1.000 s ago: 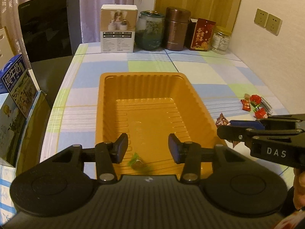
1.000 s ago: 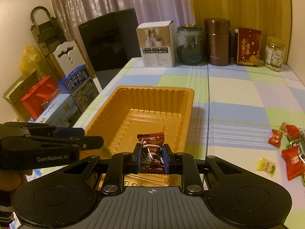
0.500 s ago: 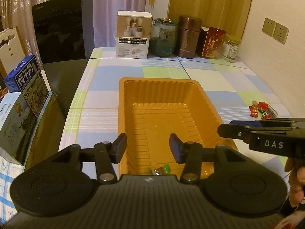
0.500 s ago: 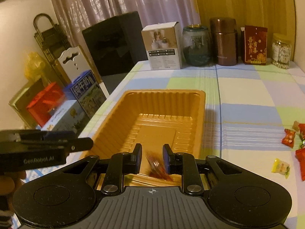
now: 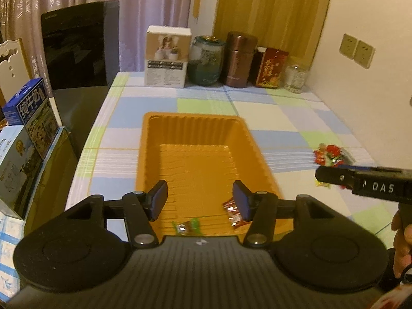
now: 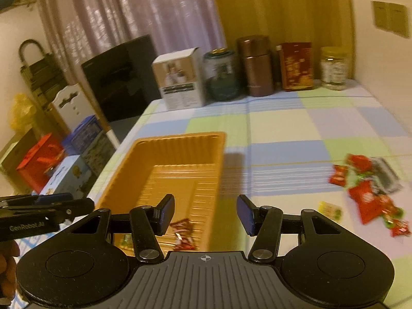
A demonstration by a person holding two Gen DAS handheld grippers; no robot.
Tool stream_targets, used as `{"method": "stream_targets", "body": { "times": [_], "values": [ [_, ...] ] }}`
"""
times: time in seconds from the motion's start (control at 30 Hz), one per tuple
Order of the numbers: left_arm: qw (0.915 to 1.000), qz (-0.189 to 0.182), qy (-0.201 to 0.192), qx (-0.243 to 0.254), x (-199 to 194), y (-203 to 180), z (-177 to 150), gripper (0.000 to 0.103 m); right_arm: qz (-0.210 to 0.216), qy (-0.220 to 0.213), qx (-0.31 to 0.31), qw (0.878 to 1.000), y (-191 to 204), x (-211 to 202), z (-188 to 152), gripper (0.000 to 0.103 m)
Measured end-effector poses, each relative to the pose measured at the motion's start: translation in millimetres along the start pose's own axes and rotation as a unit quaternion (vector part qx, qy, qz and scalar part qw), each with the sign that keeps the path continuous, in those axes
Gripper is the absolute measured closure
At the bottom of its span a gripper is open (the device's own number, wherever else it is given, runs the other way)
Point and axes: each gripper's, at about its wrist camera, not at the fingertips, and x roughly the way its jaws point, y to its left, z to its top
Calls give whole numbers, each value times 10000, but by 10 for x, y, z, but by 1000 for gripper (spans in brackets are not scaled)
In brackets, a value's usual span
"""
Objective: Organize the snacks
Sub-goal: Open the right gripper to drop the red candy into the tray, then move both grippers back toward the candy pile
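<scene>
Red snack (image 6: 183,232) below parted fingers (image 6: 166,213)

Warm, yellowish indoor light fills both views, dim rather than bright, with no lamp in sight. The curtain (image 5: 144,13) gives a faint sheen. Fisheye bending is strong — the wall (image 5: 365,82) and door (image 6: 280,7) curve toward the edges, and the corners go black. The right wrist view is smeared by motion: the sweets (image 6: 368,195) on the table (image 6: 283,128) streak, and the jars (image 6: 333,68) at the back are soft. The left view is sharper, though grainy. The tray (image 6: 221,154) casts a soft shadow to its right; the black tongs (image 5: 199,200) show hardly any glare.
</scene>
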Motion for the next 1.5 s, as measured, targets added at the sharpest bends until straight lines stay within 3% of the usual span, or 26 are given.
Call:
{"method": "stream_targets", "body": {
  "times": [0.47, 0.8, 1.2, 1.5],
  "values": [
    [9972, -532, -294, 428, -451, -812, 116, 44, -720, -587, 371, 9950, -491, -1121, -187, 49],
    [9920, -1001, -364, 676, -580, -1395, 112, 39, -1135, -862, 614, 9879, -835, -1612, -312, 49],
    [9864, -1235, -192, 1067, -387, -1964, 10, 36, -1472, -898, 979, 9801, -1335, -1783, -532, 49],
    [9791, -1441, -5, 1435, 60, -2189, -43, 35, -1651, -630, 890, 9802, -1661, -1465, -617, 49]
  ]
}}
